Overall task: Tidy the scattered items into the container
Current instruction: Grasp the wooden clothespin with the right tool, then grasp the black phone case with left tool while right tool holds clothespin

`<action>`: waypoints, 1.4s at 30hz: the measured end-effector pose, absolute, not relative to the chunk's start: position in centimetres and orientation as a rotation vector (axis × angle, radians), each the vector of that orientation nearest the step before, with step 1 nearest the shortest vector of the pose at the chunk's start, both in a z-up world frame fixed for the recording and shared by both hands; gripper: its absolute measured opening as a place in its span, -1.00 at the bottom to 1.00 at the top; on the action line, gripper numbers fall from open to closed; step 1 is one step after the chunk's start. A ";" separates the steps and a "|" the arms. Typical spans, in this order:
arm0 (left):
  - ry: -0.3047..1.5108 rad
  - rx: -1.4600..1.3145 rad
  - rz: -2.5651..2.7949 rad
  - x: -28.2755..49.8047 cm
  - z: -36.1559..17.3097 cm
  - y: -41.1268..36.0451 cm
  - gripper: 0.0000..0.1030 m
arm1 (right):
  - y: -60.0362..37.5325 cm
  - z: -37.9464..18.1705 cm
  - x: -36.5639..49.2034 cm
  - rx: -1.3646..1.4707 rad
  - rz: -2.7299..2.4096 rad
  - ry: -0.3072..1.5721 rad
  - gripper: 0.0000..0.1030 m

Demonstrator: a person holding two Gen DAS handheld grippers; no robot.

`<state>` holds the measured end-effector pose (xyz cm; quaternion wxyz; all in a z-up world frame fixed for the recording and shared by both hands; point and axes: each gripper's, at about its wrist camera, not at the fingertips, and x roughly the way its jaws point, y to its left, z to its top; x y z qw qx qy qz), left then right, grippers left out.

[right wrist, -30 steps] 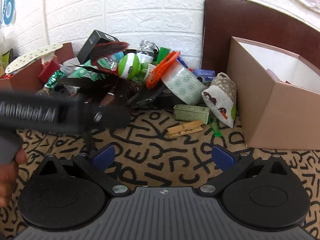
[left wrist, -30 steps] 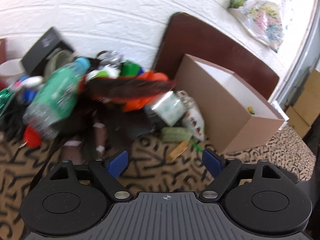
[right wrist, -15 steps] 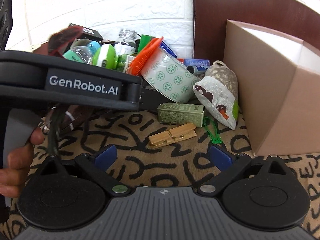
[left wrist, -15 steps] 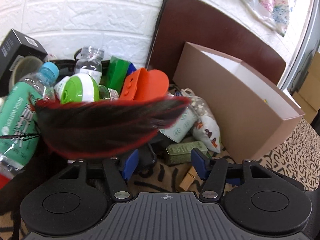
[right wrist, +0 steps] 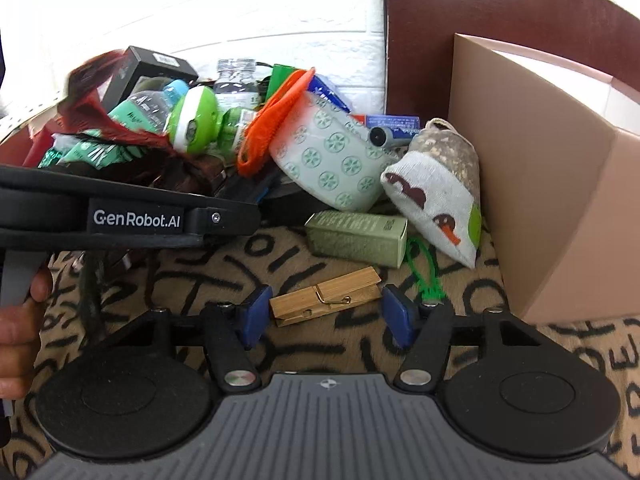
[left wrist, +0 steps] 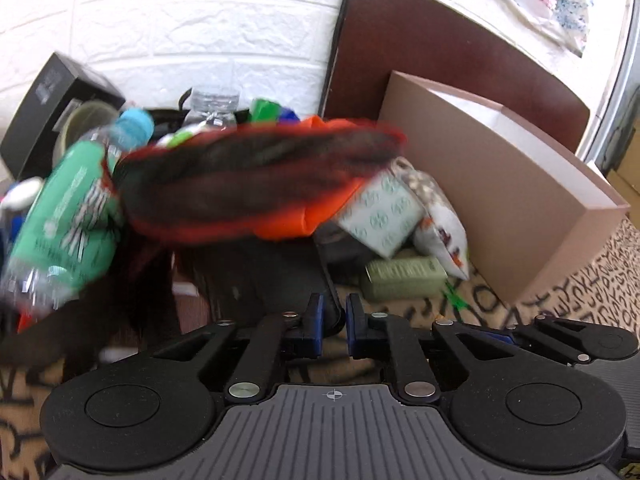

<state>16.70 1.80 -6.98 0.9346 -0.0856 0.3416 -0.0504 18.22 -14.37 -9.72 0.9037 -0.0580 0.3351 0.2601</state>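
A pile of items lies against the white wall left of an open brown cardboard box (left wrist: 500, 200) (right wrist: 552, 184). My left gripper (left wrist: 334, 320) has its jaws nearly shut on a dark object (left wrist: 320, 292) at the pile's front edge; a black and red feather (left wrist: 256, 176) hangs blurred just above it. My right gripper (right wrist: 326, 312) is open, with its blue pads on either side of a wooden clothespin (right wrist: 326, 294) lying on the patterned cloth. The left gripper's body (right wrist: 128, 216) crosses the right wrist view at left.
The pile holds a green bottle (left wrist: 68, 216), an orange brush (right wrist: 276, 120), a patterned tape roll (right wrist: 328, 160), a small olive box (right wrist: 356, 236), a printed pouch (right wrist: 436, 192) and a green tie (right wrist: 424, 268). A dark brown board (left wrist: 440, 52) leans behind the box.
My left gripper has closed from wide open to nearly shut and pushed into the pile. My right gripper has moved forward and narrowed around the clothespin.
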 end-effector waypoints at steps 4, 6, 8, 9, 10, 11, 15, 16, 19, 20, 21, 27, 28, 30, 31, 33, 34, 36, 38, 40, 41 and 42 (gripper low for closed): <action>0.718 -0.195 -0.120 13.9 -7.0 1.7 -0.86 | -15.3 -9.7 15.6 -0.133 0.563 0.713 0.26; 0.727 -0.195 -0.131 12.4 -7.0 1.7 -0.86 | -15.9 -9.7 14.0 -0.148 0.569 0.721 0.27; 0.739 -0.192 -0.144 10.9 -7.1 1.4 -0.88 | -16.5 -9.6 12.6 -0.161 0.574 0.726 0.26; 0.746 -0.189 -0.150 10.2 -7.1 1.2 -0.89 | -16.9 -9.6 11.8 -0.161 0.576 0.731 0.27; 0.759 -0.190 -0.160 9.5 -7.1 1.1 -1.00 | -17.2 -9.5 11.1 -0.160 0.579 0.737 0.27; 0.778 -0.202 -0.177 8.8 -7.2 0.9 -1.00 | -17.4 -9.4 10.4 -0.162 0.583 0.742 0.27; 0.826 -0.220 -0.213 5.7 -7.7 0.2 -1.00 | -18.2 -9.3 8.1 -0.190 0.583 0.749 0.27; 0.833 -0.216 -0.218 4.9 -7.8 -0.1 -1.00 | -18.4 -9.2 7.6 -0.194 0.581 0.751 0.27; 0.839 -0.215 -0.224 3.1 -7.9 -0.4 -0.85 | -19.1 -9.1 6.4 -0.181 0.578 0.761 0.28; 0.827 -0.212 -0.218 2.8 -7.7 -0.5 -0.57 | -19.2 -9.1 6.1 -0.176 0.577 0.763 0.28; 0.806 -0.208 -0.203 2.7 -7.5 -0.4 -0.48 | -19.4 -9.1 5.9 -0.175 0.576 0.762 0.29; 0.733 -0.179 -0.090 4.4 -6.7 0.7 0.06 | -19.5 -8.9 5.5 -0.165 0.562 0.746 0.40; 0.744 -0.188 -0.076 4.9 -7.0 1.0 0.06 | -19.5 -8.9 5.5 -0.160 0.561 0.741 0.42; 0.771 -0.225 -0.054 5.6 -7.6 1.7 0.06 | -19.4 -8.9 5.5 -0.160 0.563 0.737 0.43; 0.777 -0.246 -0.042 5.8 -7.8 2.1 0.06 | -19.4 -8.9 5.5 -0.161 0.565 0.739 0.43; 0.770 -0.277 -0.017 6.0 -8.1 2.7 0.07 | -19.4 -9.1 5.6 -0.160 0.567 0.746 0.43; 0.764 -0.285 -0.008 6.0 -8.1 2.9 0.09 | -19.5 -9.3 5.7 -0.159 0.566 0.751 0.43; 0.746 -0.291 0.008 5.8 -7.7 3.2 0.14 | -19.5 -9.5 5.8 -0.157 0.565 0.753 0.45; 0.711 -0.283 0.017 5.5 -7.2 3.3 0.18 | -19.5 -9.5 5.8 -0.160 0.565 0.751 0.45; 0.703 -0.256 0.025 5.9 -7.1 3.3 0.19 | -19.4 -9.5 5.8 -0.158 0.564 0.750 0.47; 0.720 -0.244 0.025 6.4 -7.4 3.3 0.19 | -19.4 -9.5 5.9 -0.158 0.564 0.749 0.47; 0.744 -0.249 0.024 6.9 -7.8 3.3 0.12 | -19.3 -9.5 5.9 -0.161 0.563 0.747 0.48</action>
